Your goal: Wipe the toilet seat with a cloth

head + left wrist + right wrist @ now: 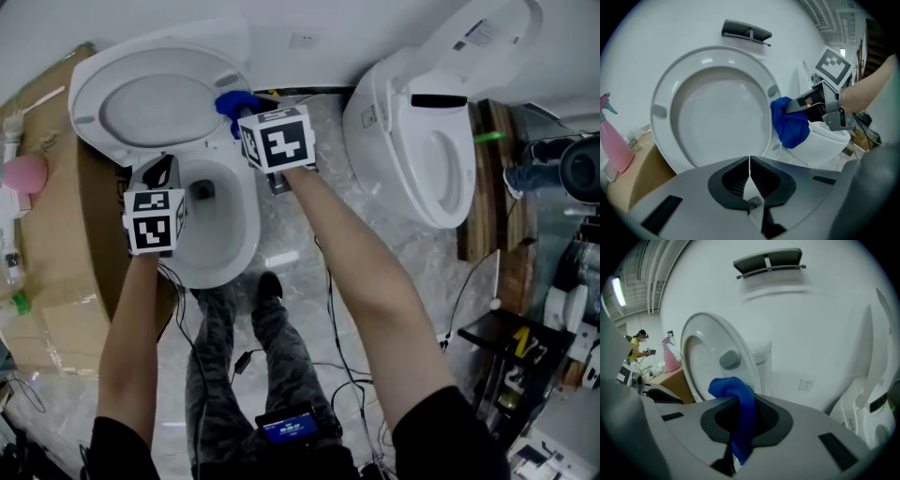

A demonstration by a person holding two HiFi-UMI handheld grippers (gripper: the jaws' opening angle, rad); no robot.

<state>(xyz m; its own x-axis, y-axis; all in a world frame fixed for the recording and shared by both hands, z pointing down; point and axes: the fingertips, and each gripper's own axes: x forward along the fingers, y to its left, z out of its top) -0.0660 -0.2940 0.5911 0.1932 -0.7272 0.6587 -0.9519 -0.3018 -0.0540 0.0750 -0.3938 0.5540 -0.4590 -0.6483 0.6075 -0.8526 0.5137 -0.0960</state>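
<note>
Pinching the blue cloth [733, 390] between its pads, the right gripper [742, 401] holds it at the right edge of the raised toilet seat [665, 117], above the bowl [239, 239]; contact is unclear. The left gripper [749, 161] is pressed together on nothing, facing the seat's underside. Wiping seems barely begun: next, the cloth needs pressing against the ring and sweeping round it

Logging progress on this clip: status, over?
Left gripper jaws shut, empty. Right gripper jaws shut on blue cloth. Toilet seat raised, cloth beside its rim. Nothing blocking.
</note>
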